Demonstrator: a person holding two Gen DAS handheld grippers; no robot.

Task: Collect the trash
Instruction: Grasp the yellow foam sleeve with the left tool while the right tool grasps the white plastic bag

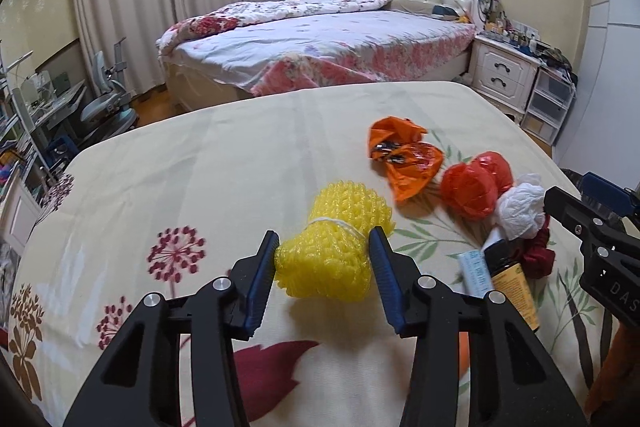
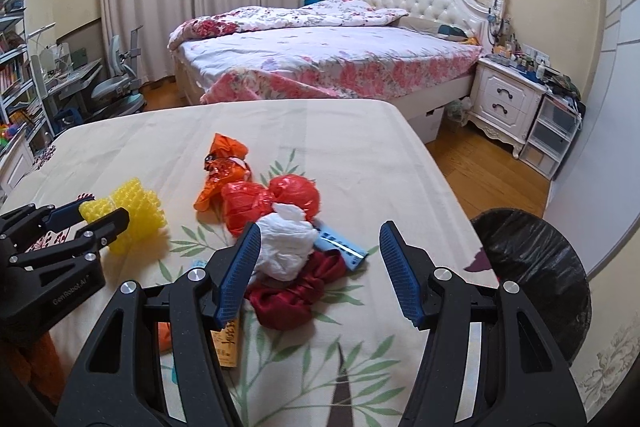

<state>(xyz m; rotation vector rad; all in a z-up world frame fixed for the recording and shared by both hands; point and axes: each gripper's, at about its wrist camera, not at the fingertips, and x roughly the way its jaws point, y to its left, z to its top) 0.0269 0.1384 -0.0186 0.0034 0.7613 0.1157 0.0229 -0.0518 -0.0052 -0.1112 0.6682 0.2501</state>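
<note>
The left hand-held gripper (image 1: 323, 245) clamps the yellow foam net (image 1: 332, 239) on the desk (image 1: 180, 163). The right hand-held gripper (image 2: 316, 247) stands apart above the white crumpled bag (image 2: 286, 247)

glossy black plastic bin liner (image 2: 536, 267)

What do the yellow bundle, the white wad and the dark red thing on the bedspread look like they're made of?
Yellow bundle: looks like foam netting, matte, with an open bumpy mesh, tied round the middle with pale string.
White wad: probably thin plastic film or tissue, crumpled into soft folds; the look leaves it open.
Dark red thing: seems to be satin-like cloth, with a soft sheen and draped folds.
</note>
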